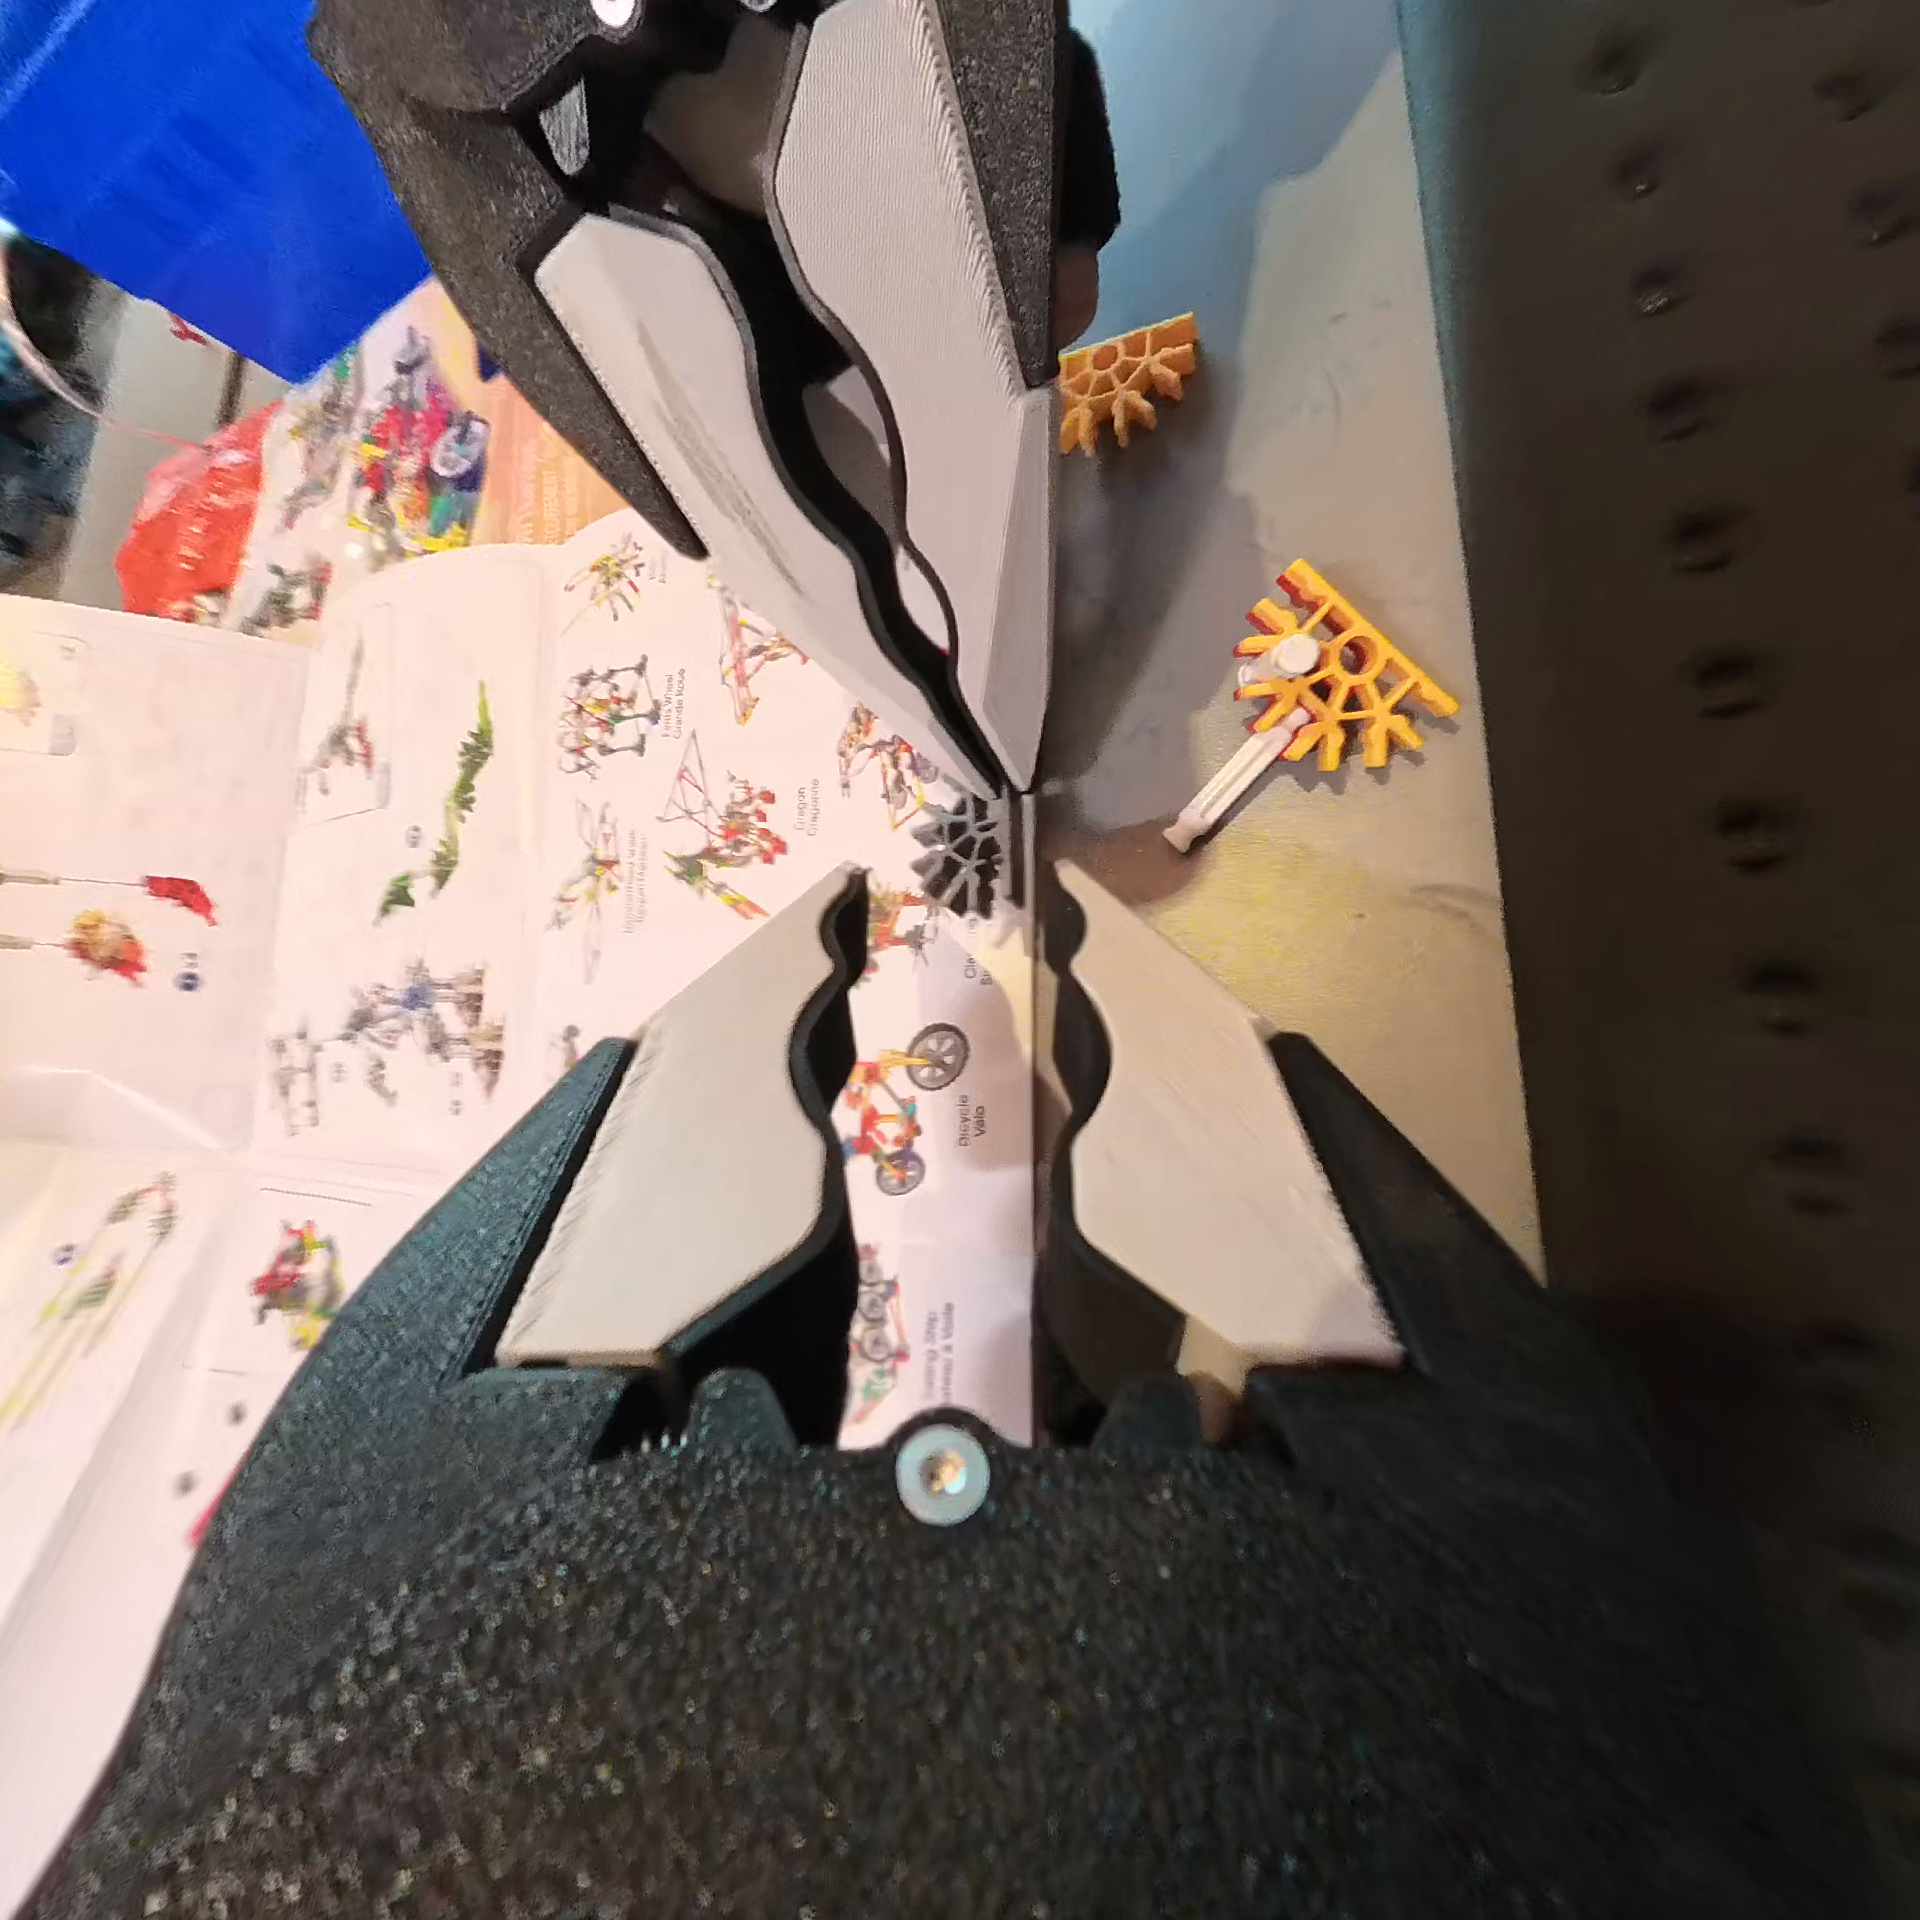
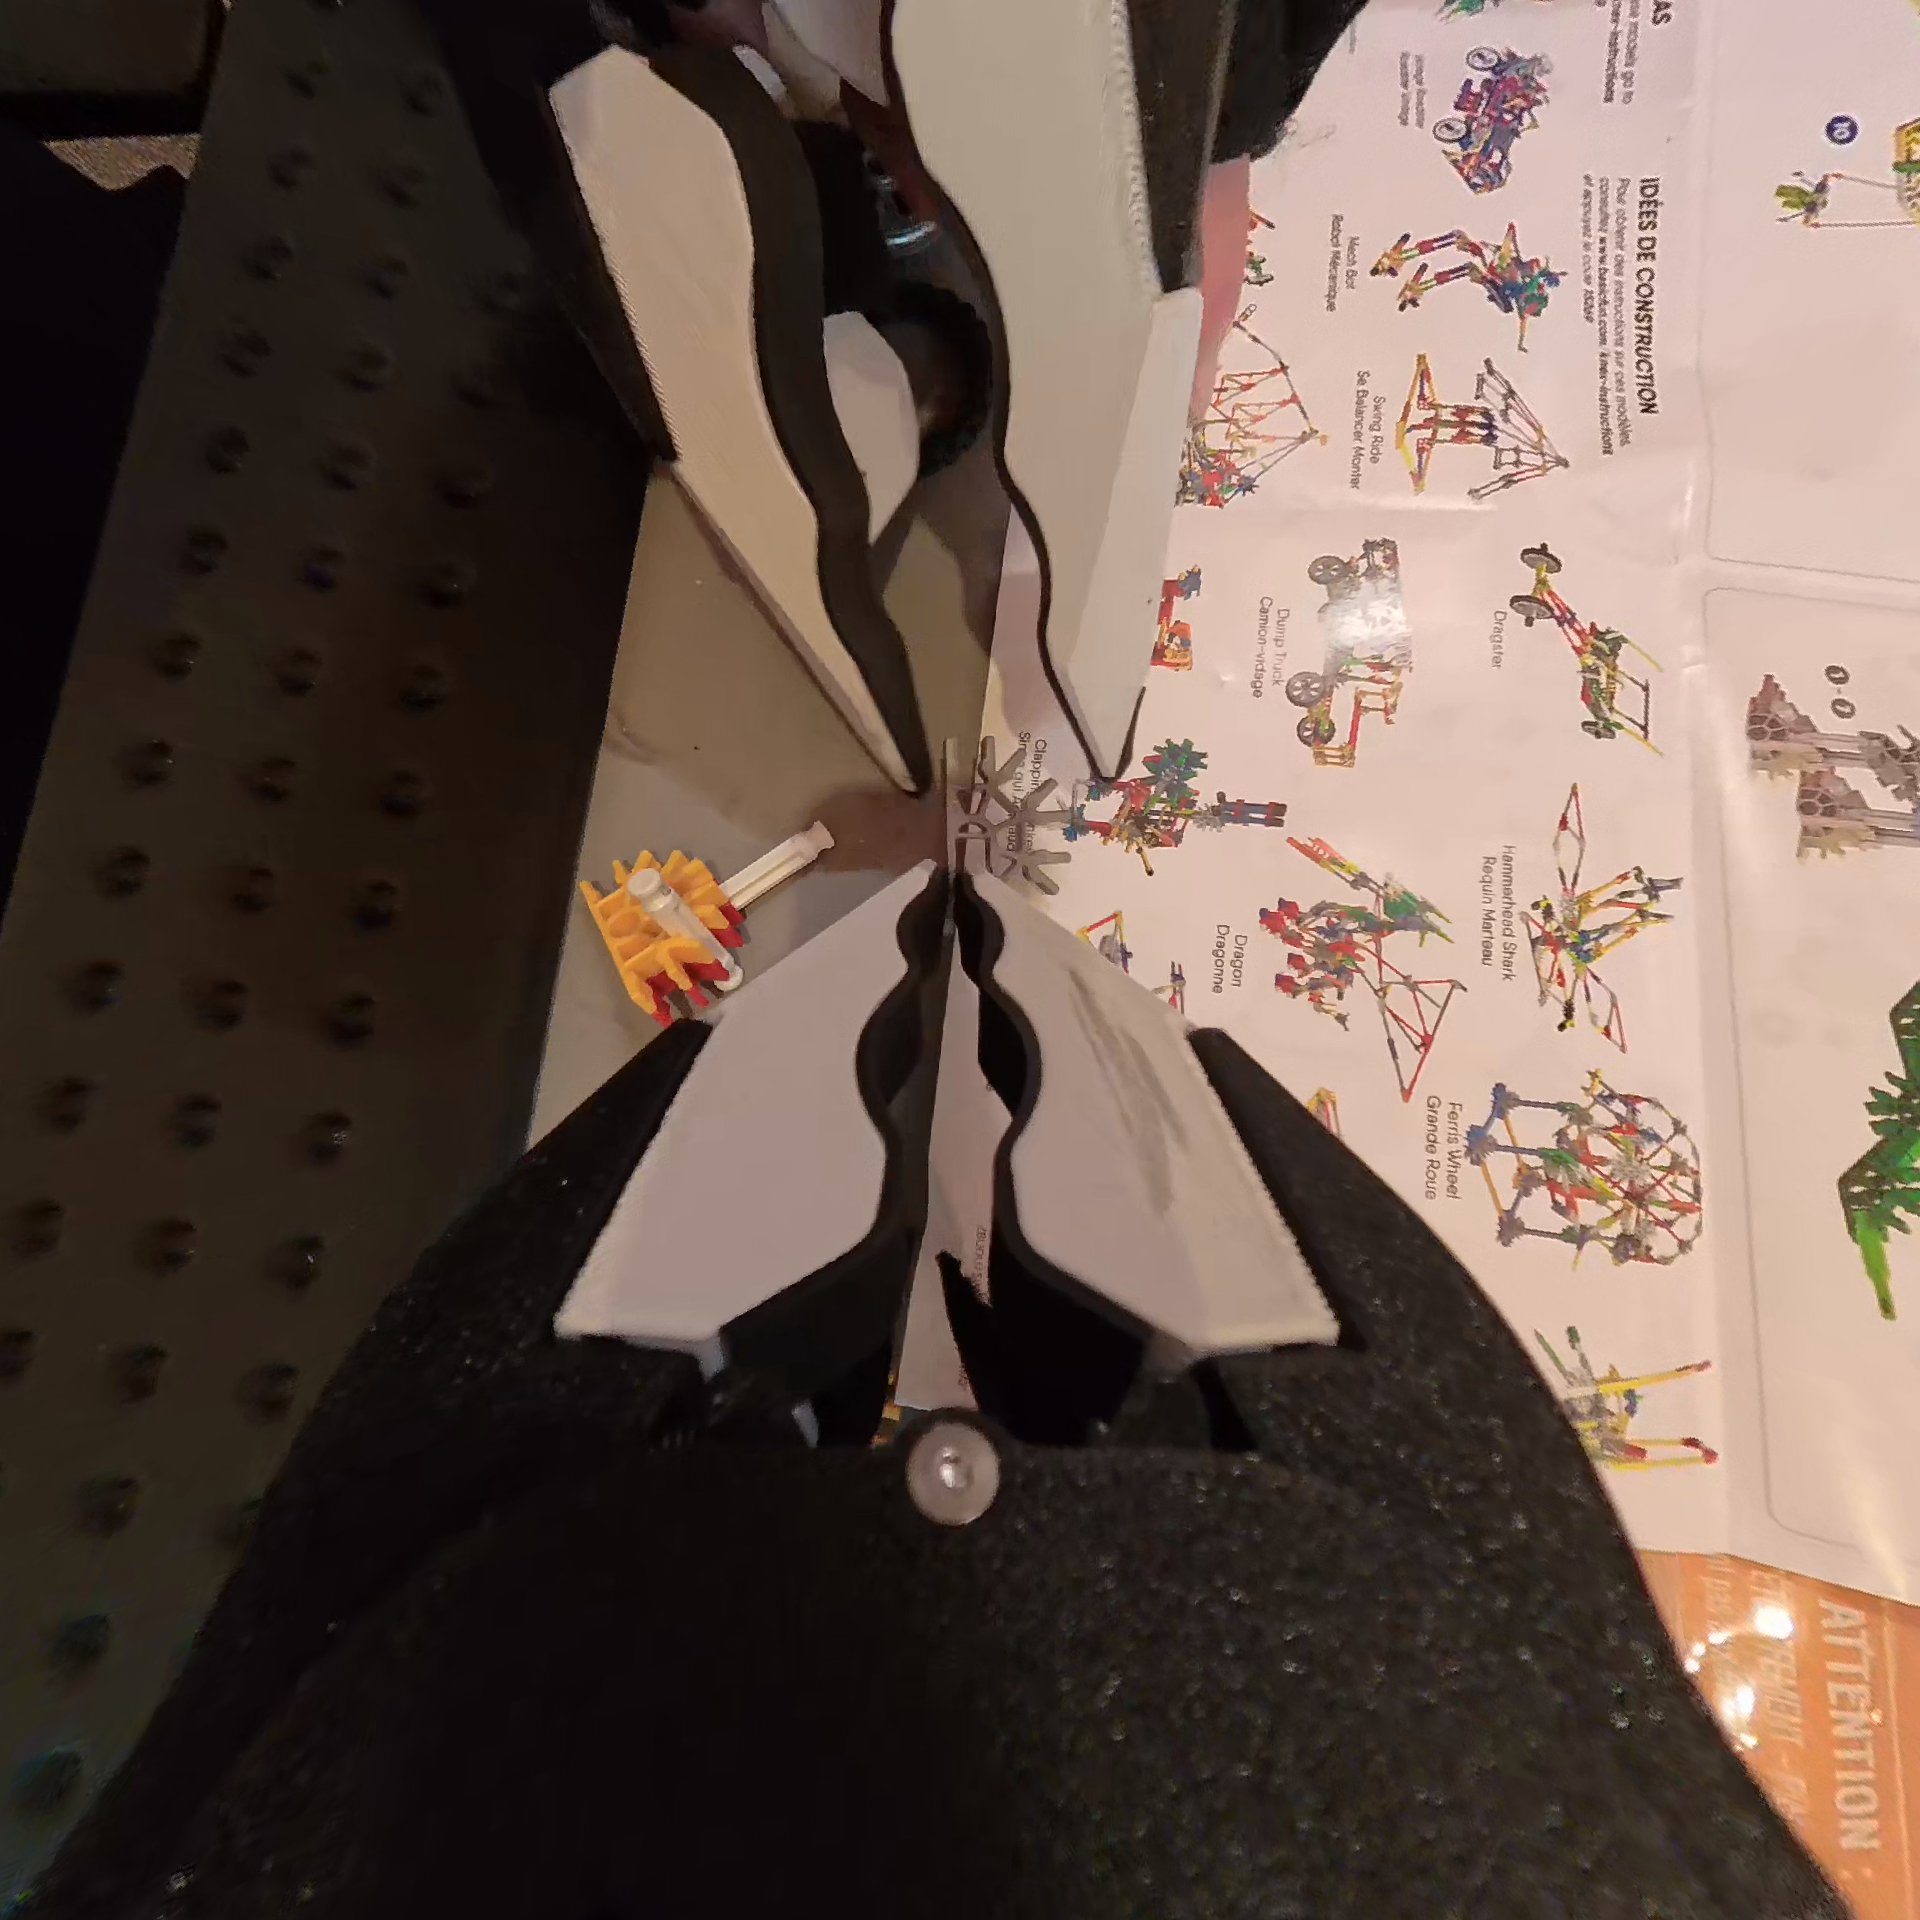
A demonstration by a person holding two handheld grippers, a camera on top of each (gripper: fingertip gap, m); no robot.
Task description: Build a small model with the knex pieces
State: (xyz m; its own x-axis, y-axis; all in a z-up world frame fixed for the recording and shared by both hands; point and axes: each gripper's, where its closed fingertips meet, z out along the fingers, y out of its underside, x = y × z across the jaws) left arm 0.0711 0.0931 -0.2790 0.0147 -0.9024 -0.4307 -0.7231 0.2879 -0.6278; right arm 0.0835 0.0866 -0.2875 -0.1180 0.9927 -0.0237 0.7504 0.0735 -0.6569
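Observation:
A grey snowflake-shaped connector (image 2: 1013, 821) is pinched at its edge by my right gripper (image 2: 948, 881), which is shut on it just above the edge of a printed instruction sheet (image 2: 1455, 727). In the left wrist view the connector (image 1: 966, 852) looks dark, and the right gripper (image 1: 1013, 781) comes down from the top. My left gripper (image 1: 961, 873) is open, with its fingertips on either side of the connector and not touching it. It shows from above in the right wrist view (image 2: 1013, 777).
A yellow connector joined to a red one with a white rod (image 1: 1340, 675) lies on the grey table; it also shows in the right wrist view (image 2: 665, 935). A loose orange connector (image 1: 1127, 384) lies farther off. A dark dimpled mat (image 1: 1714, 727) borders the table. A red bag (image 1: 197, 520) and a blue sleeve (image 1: 187, 156) are at the left. Only a small space, under 4 cm, lies between the two pairs of fingers.

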